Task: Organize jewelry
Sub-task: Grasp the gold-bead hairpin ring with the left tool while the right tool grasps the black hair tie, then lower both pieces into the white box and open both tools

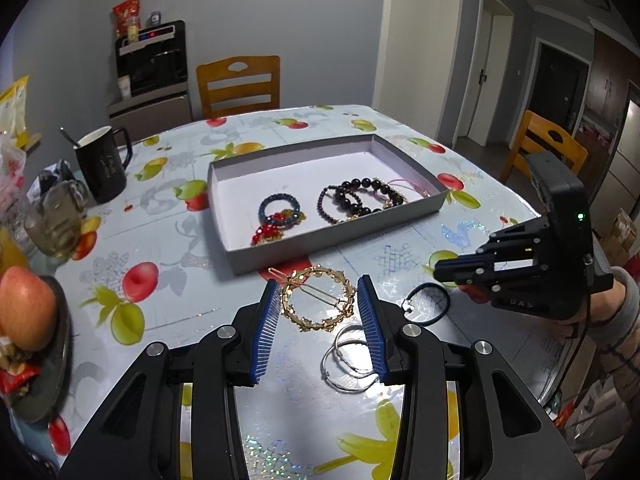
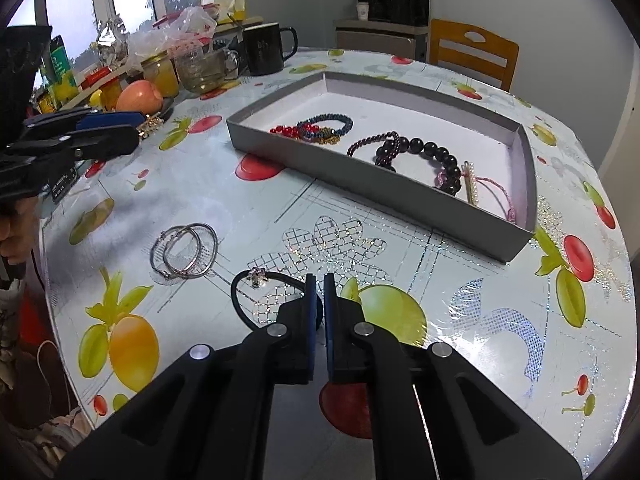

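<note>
The table point(image 1: 168, 216) wears a glossy, smooth plastic cloth with glittering foil-like patches. On it, the tray point(image 1: 340, 236) looks like matt grey cardboard lined with white paper. Just in front of the tray, the gold hair clip point(image 1: 318, 300) is shiny metal; near it, the hoops point(image 1: 348, 360) are thin polished silver metal. The left gripper point(image 1: 318, 320) has ribbed blue pads point(image 1: 266, 328) on matt black plastic.

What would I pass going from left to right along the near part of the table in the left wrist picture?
Apple → gold ring-shaped hair clip between the open pads of the left hand-held gripper → black hair tie → right hand-held gripper. The silver hoops overlap the clip's span, so they are left out.
</note>
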`<state>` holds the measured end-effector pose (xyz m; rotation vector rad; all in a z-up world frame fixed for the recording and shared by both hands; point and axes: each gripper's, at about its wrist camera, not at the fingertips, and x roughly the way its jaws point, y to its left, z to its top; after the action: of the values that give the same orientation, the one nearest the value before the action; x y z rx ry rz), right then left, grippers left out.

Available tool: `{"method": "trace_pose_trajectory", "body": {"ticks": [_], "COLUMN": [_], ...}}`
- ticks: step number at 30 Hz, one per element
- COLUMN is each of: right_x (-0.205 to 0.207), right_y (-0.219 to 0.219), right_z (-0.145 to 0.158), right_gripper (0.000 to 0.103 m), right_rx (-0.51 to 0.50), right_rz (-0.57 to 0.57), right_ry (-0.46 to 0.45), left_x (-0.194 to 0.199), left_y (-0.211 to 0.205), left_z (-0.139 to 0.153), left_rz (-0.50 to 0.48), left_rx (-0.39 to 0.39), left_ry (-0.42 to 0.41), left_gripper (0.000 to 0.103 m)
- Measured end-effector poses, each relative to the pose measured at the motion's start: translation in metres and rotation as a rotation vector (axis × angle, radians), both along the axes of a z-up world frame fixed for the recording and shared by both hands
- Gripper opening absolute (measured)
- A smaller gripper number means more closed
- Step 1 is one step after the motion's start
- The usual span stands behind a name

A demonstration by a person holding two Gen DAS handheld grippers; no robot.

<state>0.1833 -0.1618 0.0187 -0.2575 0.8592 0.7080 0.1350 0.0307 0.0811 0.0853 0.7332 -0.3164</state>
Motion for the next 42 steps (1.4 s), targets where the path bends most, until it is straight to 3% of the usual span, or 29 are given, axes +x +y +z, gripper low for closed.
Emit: {"method": "trace_pose_trajectory", "body": {"ticks": [2,5,9,11,13,15,22,28,42], "right_x": [0.002,0.003,0.002,0.001,-0.002,-0.005,-0.008,-0.005,0.032], "right_y": [0.004,0.009,0.016,0.017,0.018,0.019,0.021,0.016,0.0], "right_z": [-0.003,-0.006,-0.009,-0.01,-0.009,-0.009,-0.001,0.026,0.072], "right_gripper": [0.005,0.025,0.028,0.027,0.011,0.003,0.003,0.003,0.003], "right_rx": [-0.017,-0.036,-0.057,-0.063,-0.06,-0.066,-0.065,-0.026,0.07], "right_rz": [0.009,0.028,0.051,0.057,0.064,0.069,0.085,0.069,-0.013], "right_ry": [0.012,0.023,0.019,0.006,0.002,-0.005,-0.015,-0.064,-0.134], "left_x": [0.0,0.0,0.0,0.0,0.0,0.001,0.008,0.024,0.077], "left_y": [-0.001,-0.002,-0.002,-0.003,-0.003,-0.003,-0.004,-0.008,-0.022], "left_z": [-0.001,-0.003,-0.005,-0.005,-0.005,-0.005,0.0,0.012,0.011], "left_rz": [-0.004,-0.006,-0.011,-0.012,-0.013,-0.014,-0.018,-0.026,-0.026], "left_rx": [-0.001,-0.003,-0.004,-0.005,-0.007,-0.01,0.001,0.018,0.004], "left_ry": [0.003,0.005,0.009,0.01,0.01,0.01,0.008,0.0,0.027], "left_gripper": [0.041,0.041,0.041,0.041,0.041,0.041,0.041,0.041,0.041]}}
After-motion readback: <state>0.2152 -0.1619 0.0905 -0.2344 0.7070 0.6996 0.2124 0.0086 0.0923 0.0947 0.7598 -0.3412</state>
